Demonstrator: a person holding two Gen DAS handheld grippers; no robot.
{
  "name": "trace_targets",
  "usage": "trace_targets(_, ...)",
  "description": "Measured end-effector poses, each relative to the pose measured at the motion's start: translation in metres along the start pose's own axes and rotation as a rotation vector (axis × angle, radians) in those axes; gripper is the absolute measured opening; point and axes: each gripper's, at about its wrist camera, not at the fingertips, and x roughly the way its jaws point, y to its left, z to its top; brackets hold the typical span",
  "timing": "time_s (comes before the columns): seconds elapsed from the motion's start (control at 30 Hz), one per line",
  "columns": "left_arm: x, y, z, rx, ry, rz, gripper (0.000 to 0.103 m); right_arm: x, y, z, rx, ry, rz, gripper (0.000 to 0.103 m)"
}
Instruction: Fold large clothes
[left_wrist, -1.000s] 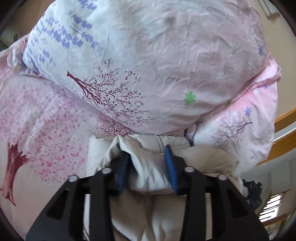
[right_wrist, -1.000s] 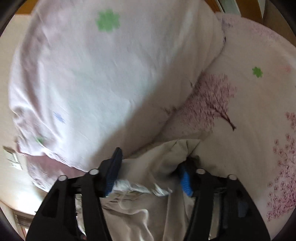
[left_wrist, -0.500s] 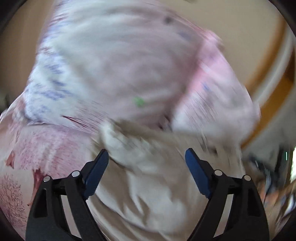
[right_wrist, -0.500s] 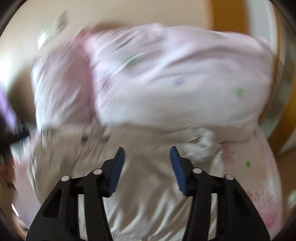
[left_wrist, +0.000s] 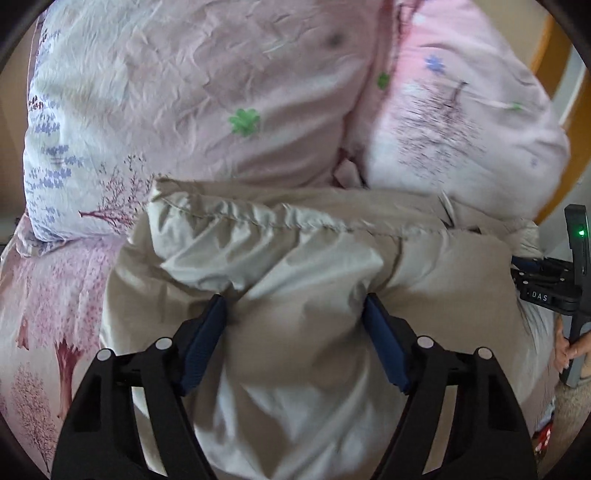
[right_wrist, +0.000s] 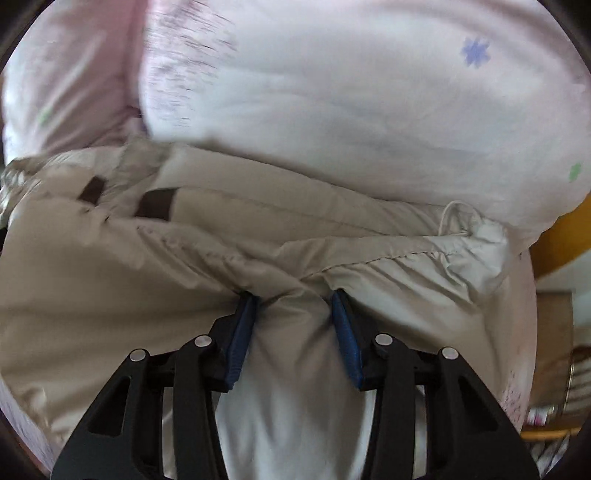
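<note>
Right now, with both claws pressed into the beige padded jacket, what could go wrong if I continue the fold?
1. Both the left claw and the right claw pinch only a puffy bulge of the beige jacket; it may slip out.
2. The floral pillow touches the jacket's far edge and may be dragged or block the fold.
3. The white drawstring lies loose and may snag.

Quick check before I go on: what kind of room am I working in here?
Most likely a bedroom. The beige padded jacket lies on a pink tree-print bedsheet, with two matching floral pillows stacked behind it, and a wooden frame shows at the edge.
</note>
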Motion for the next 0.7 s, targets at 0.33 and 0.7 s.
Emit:
trace_targets(0.33, -0.013, 0.007, -0.006, -0.025, -0.026, -0.013, 0.072, -0.028, -0.017, -0.02, 0.069, -0.092, 0.031, 0.046)
trace_targets(0.7, -0.027, 0.004, -0.031, 0.016, -0.023, -0.013, 0.074, -0.03, -0.066, -0.099, 0.23, -0.127, 0.034, 0.045)
